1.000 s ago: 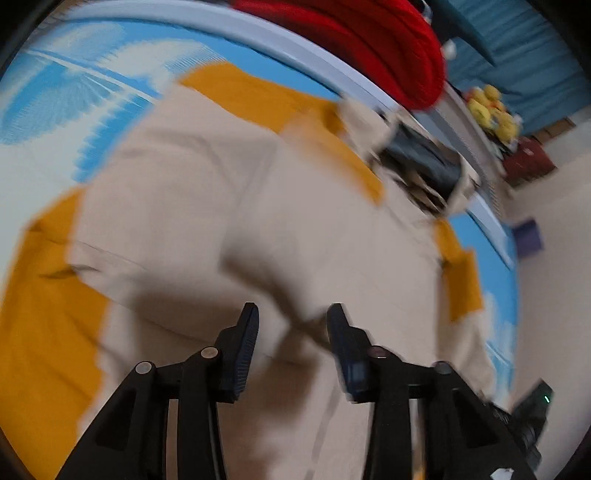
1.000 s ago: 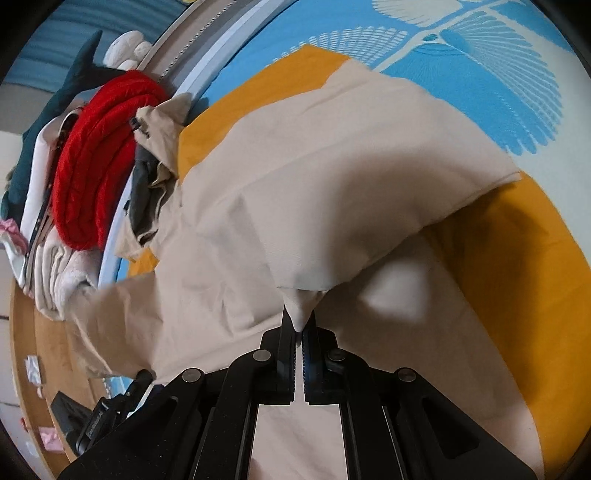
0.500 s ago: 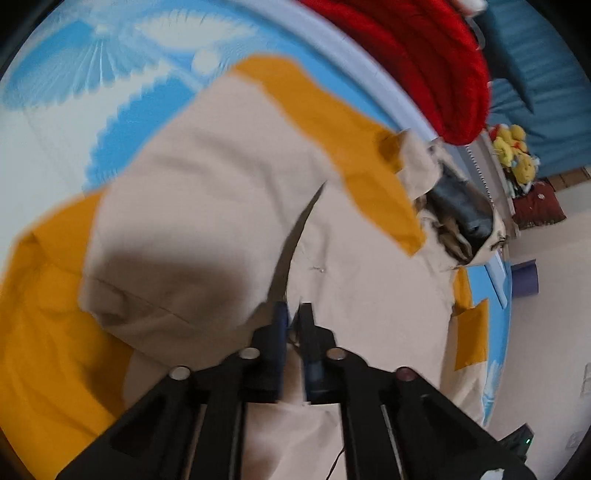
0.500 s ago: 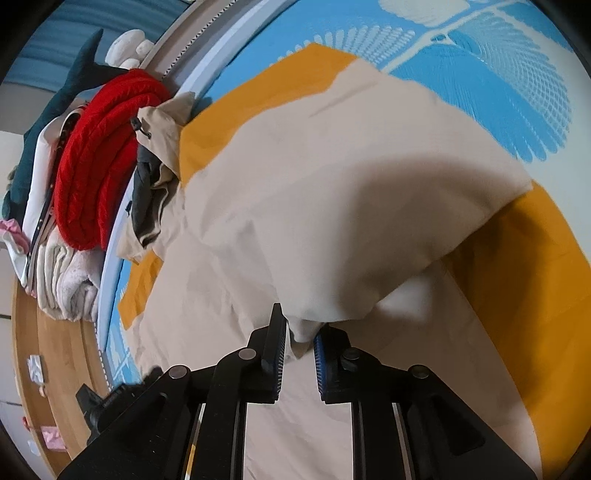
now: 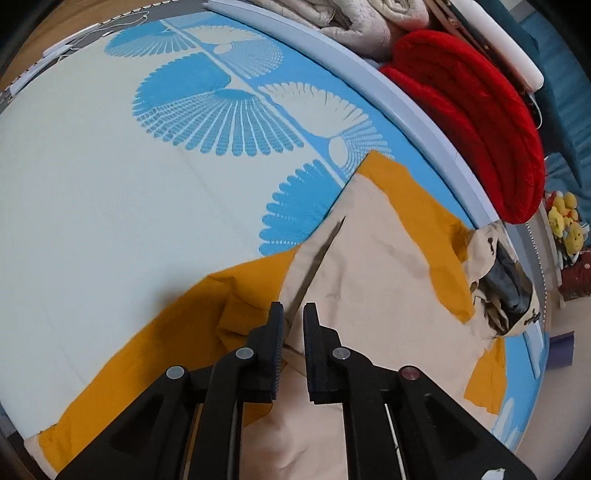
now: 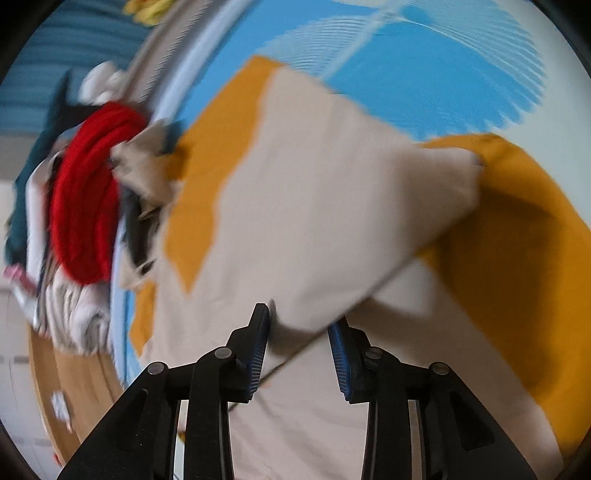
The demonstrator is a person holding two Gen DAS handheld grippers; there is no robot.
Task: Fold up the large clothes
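Note:
A large beige and mustard-yellow garment (image 5: 369, 280) lies spread on the blue-and-white patterned bed (image 5: 110, 184). My left gripper (image 5: 293, 314) is shut on a raised beige fold edge of the garment. In the right wrist view the same garment (image 6: 314, 203) shows blurred, with a beige flap folded over. My right gripper (image 6: 299, 325) is open, its fingers on either side of the flap's lower edge, holding nothing.
A red knit roll (image 5: 480, 110) and folded beige blankets (image 5: 351, 18) lie along the bed's far rim (image 5: 406, 99). A crumpled beige and dark hood (image 5: 506, 280) sits at the garment's far end. Yellow toys (image 5: 565, 221) are beyond. The wooden floor (image 6: 66, 387) shows at left.
My left gripper closed on the beige fold and has drawn it leftward. My right gripper opened, let go of the flap and is moving, blurring its view.

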